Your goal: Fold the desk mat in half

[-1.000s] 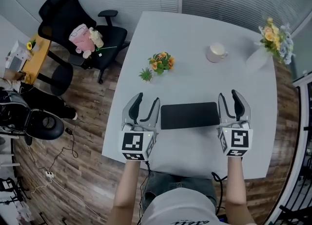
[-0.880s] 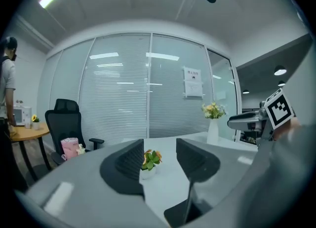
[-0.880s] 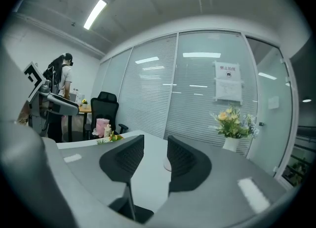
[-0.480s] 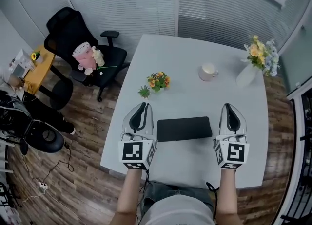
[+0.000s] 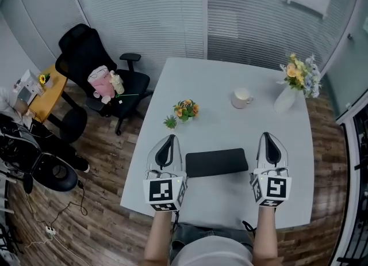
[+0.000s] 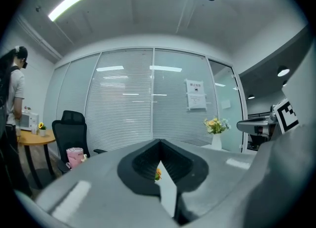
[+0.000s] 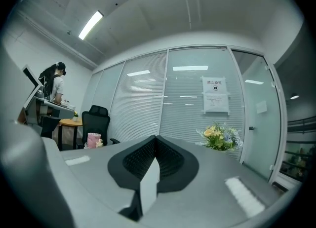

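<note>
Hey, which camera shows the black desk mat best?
The head view: the desk mat lies in full on the table. Neither gripper view shows it; both look over it toward the blinds.

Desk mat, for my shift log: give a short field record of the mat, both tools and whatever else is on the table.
mat: dark desk mat, flat on the white table, on the person's side
left tool: beside the mat's left end, jaws together, holding nothing
right tool: beside the mat's right end, jaws together, holding nothing
also on table: cup, vase of flowers, flower pot, green plant
</note>
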{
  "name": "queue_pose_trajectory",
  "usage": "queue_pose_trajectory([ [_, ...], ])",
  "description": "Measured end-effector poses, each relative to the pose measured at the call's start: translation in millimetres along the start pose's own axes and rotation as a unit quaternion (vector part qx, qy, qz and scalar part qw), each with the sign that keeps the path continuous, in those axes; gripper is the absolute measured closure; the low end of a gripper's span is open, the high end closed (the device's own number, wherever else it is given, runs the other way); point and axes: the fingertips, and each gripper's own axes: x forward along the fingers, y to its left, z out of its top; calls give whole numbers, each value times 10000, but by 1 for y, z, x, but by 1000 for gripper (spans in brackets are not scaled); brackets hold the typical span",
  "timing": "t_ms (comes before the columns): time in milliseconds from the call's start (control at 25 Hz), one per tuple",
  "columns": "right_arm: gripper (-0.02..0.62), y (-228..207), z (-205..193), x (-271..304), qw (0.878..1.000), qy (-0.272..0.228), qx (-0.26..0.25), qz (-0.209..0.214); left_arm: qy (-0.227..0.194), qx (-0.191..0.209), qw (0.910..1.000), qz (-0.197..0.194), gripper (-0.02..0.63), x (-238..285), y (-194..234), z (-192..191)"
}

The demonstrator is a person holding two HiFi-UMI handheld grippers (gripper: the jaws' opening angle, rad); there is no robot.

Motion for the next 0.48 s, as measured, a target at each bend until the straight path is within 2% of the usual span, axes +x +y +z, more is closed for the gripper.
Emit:
queue_pose_trajectory([
  [200,572,-1,1,-4,10000,-30,91,-15,47,-133,9999,-29,606,-4,-3,-1],
  [480,572,-1,0,-5,9999,-40,117,-1,34,0,10000,-70,606,-4,-7,1],
])
